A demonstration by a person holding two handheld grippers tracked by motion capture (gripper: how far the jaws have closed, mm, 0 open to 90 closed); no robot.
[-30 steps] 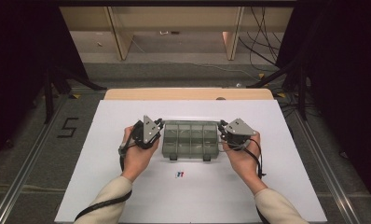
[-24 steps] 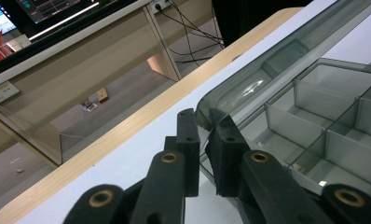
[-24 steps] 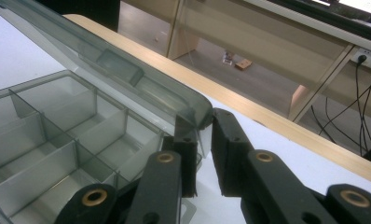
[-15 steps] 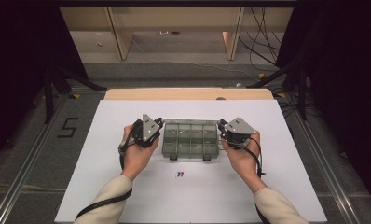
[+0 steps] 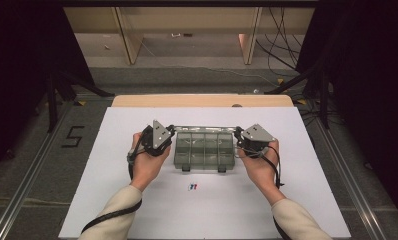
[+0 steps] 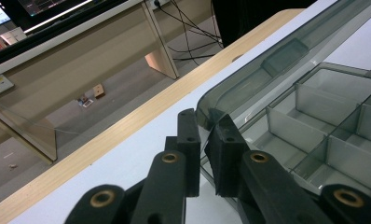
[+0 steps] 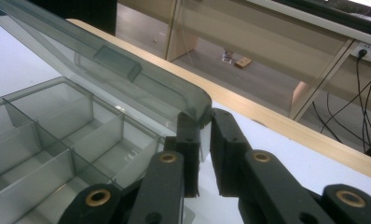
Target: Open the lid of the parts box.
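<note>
High view: compartment box (image 5: 204, 150) lies centred on the white worktop (image 5: 112, 150); left claw (image 6: 203, 122) and right claw (image 7: 204, 116) each clench a corner of its raised lid (image 7: 127, 60)

Smoky grey box (image 5: 205, 149), white table (image 5: 137, 200)

Right gripper (image 7: 203, 140): both black jaws nearly together, pinching the corner of the box's clear smoky lid (image 7: 127, 70). The lid is raised, tilted up and away over the divided tray (image 7: 58, 135), with a small moulded latch tab on its face. The tray compartments look empty. The box sits on a white mat (image 7: 16, 65); past that a light wood table edge (image 7: 286, 126), then floor, desk legs and cables (image 7: 360, 98).
</note>
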